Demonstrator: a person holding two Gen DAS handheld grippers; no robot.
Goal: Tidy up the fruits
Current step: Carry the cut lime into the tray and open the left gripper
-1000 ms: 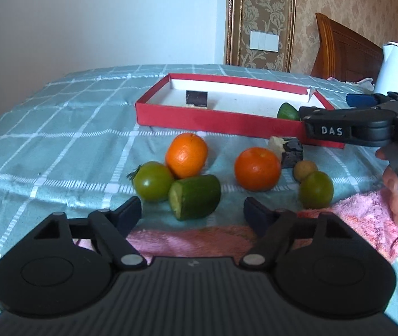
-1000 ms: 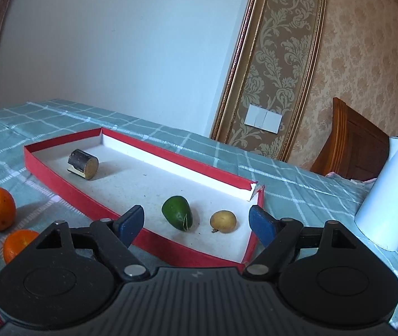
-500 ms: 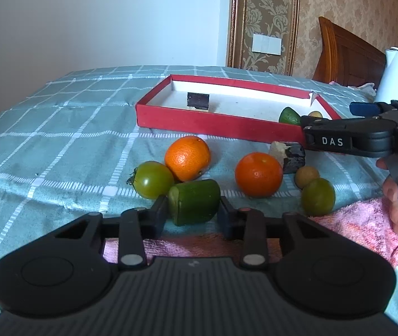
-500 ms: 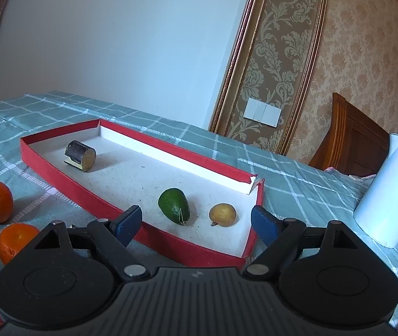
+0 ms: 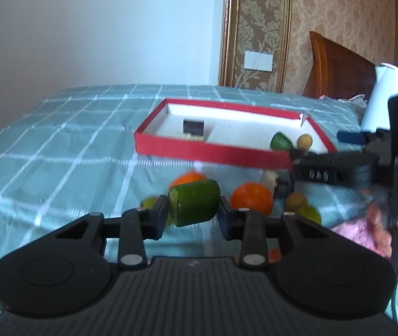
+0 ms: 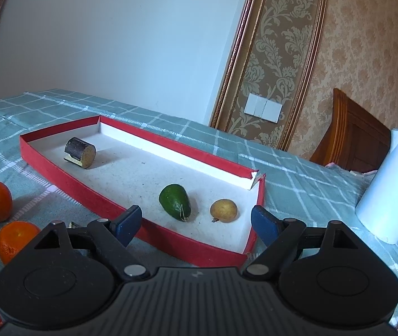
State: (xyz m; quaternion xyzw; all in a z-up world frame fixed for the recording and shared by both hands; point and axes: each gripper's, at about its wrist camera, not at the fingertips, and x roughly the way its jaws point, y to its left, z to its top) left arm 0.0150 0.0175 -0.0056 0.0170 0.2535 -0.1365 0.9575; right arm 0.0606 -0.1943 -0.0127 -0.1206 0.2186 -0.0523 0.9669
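Cucumber piece sits clamped between the pads of the left hand-held gripper, lifted clear of the checked bedspread, its cut face turned toward the left pad. Behind and below it lie two oranges, partly hidden, with a blurred green fruit to the left and small brown and yellow-green fruits to the right. Farther back stands the red tray, holding a dark log-shaped piece, a green fruit and a small tan one. The left hand-held gripper tilts gently downward toward the fruit pile. The right hand-held gripper hangs just before the tray's near corner, its blue pads standing wide apart with nothing between them, angled down at the green fruit and the tan one inside. From the left view it juts in from the right, a person's fingers under it over a pink cloth. A white jug stands to the right of the tray.
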